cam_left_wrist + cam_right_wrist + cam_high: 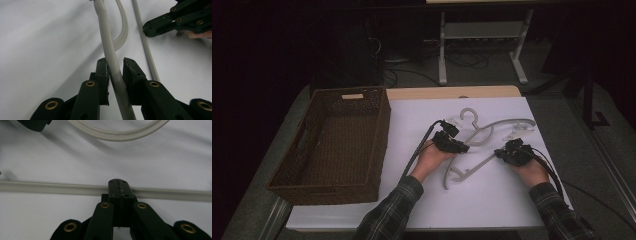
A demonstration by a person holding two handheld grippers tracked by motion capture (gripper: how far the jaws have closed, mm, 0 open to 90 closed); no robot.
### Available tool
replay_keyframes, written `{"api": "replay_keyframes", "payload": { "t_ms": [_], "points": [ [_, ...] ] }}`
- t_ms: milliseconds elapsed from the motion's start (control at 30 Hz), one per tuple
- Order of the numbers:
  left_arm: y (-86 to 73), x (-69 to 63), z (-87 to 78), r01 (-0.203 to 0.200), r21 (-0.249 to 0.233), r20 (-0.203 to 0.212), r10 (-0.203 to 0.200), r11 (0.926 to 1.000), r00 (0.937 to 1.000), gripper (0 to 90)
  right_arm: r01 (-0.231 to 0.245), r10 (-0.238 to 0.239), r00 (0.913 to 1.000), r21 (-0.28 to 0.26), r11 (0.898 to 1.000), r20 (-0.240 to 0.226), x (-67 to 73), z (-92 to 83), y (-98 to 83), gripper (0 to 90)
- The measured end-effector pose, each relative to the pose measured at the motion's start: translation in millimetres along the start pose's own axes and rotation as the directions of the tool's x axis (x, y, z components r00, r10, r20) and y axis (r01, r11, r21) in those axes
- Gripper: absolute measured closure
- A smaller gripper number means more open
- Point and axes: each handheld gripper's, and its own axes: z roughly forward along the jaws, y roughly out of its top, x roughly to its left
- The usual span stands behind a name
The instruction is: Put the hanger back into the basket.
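Our left gripper point(115, 72) has its jaws around the curved upper arm of the pale hanger point(110, 50); one pad touches the plastic while a thin gap shows at the other, so we judge this grip not quite seated. Our right gripper point(119, 186) has its jaws pressed together at the straight lower bar point(50, 187); we cannot tell whether they pinch the bar or rest shut just over it. From above, the hanger point(492, 131) lies flat on the white table point(412, 200), between both hands, with its hook pointing away from us and the wicker basket point(379, 145) well to the left. We read this as the grasping step before a two-handed lift. Next, we need both holds firm, then a level rise together so the hanger does not twist or slip.
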Motion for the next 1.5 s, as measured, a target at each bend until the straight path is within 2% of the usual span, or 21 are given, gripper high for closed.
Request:
{"api": "replay_keyframes", "payload": {
  "t_ms": [267, 400, 633, 800, 933, 1067, 1267, 1333, 1433, 1500],
  "points": [
    [1.0, -1.3, -1.8, 0.012, -0.005, 0.018, -0.012, 0.9999, 0.9998, 74.4, 0.003, -0.003, 1.0000, -0.001, 1.000, 0.004, 0.6, -0.1, 0.1, 89.9],
    [2.3, -3.9, -3.4, 0.001, -0.013, 0.009, -0.001, 0.9999, 1.0000, 74.7, 0.001, -0.001, 1.0000, 0.000, 1.000, 0.003, 0.6, -0.3, 0.1, 89.9],
    [7.1, -9.0, -8.9, 0.005, -0.057, 0.020, -0.004, 0.9984, 0.9998, 77.0, 0.003, -0.003, 1.0000, 0.002, 1.000, 0.001, 0.6, -0.8, 0.2, 89.8],
    [11.5, -13.2, -13.1, -0.016, -0.087, -0.006, 0.016, 0.9961, 0.9999, 80.5, 0.018, -0.018, 0.9998, -0.003, 1.000, -0.001, 2.0, -1.0, 0.8, 89.7],
    [12.3, -15.1, -15.0, -0.039, -0.083, -0.029, 0.037, 0.9957, 0.9989, 80.9, 0.032, -0.032, 0.9995, -0.008, 0.999, -0.001, 3.3, -1.5, 1.7, 88.4],
    [12.6, -13.5, -22.2, -0.040, -0.105, -0.034, 0.037, 0.9936, 0.9987, 81.1, 0.049, -0.049, 0.9988, -0.024, 0.999, -0.004, 5.9, -4.8, 3.1, 76.7],
    [13.2, -12.9, -34.5, -0.038, -0.141, -0.035, 0.034, 0.9893, 0.9988, 81.4, 0.024, -0.027, 0.9995, -0.098, 0.995, -0.019, 6.9, -15.9, 4.4, 41.5],
    [12.6, -13.9, -36.6, -0.049, -0.145, -0.047, 0.042, 0.9883, 0.9980, 81.4, 0.019, -0.022, 0.9996, -0.129, 0.992, -0.020, 7.6, -21.0, 4.6, 31.4],
    [11.7, -14.0, -38.9, -0.053, -0.148, -0.055, 0.045, 0.9876, 0.9975, 81.4, 0.020, -0.019, 0.9998, -0.156, 0.988, 0.007, 10.1, -27.1, 4.7, 21.7],
    [11.4, -13.7, -40.9, -0.048, -0.157, -0.053, 0.040, 0.9865, 0.9978, 81.4, 0.013, -0.012, 0.9999, -0.151, 0.988, 0.008, 11.4, -30.3, 4.3, 16.5]
  ]
}}
